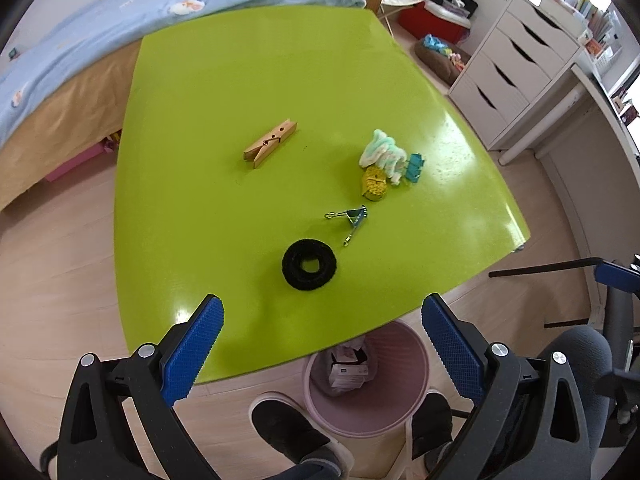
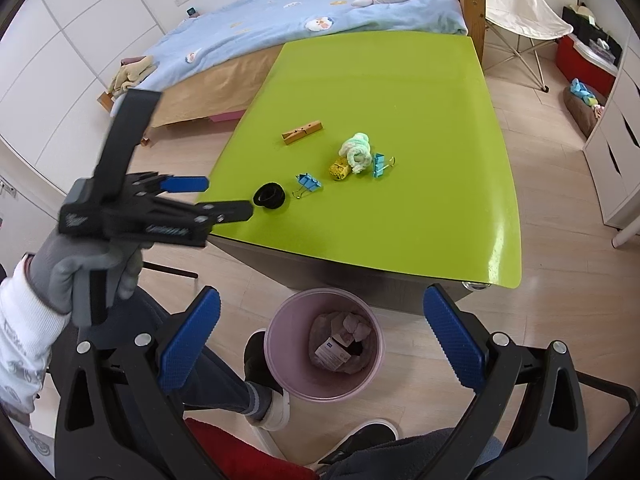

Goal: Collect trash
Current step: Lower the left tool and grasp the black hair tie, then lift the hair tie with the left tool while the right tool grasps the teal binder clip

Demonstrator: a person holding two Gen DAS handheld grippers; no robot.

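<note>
My left tool hangs released over the glossy green bench; the fuzzy black ring sits at twelve o'clock; crumpled pale and yellow wads lie at one o'clock beside a teal clip; my right tool gapes above the pink round bin, crumpled paper inside.

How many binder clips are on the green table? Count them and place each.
2. One binder clip lies just right of the black ring; the other binder clip sits right of the pale crumpled wad. None seems hidden.
</note>
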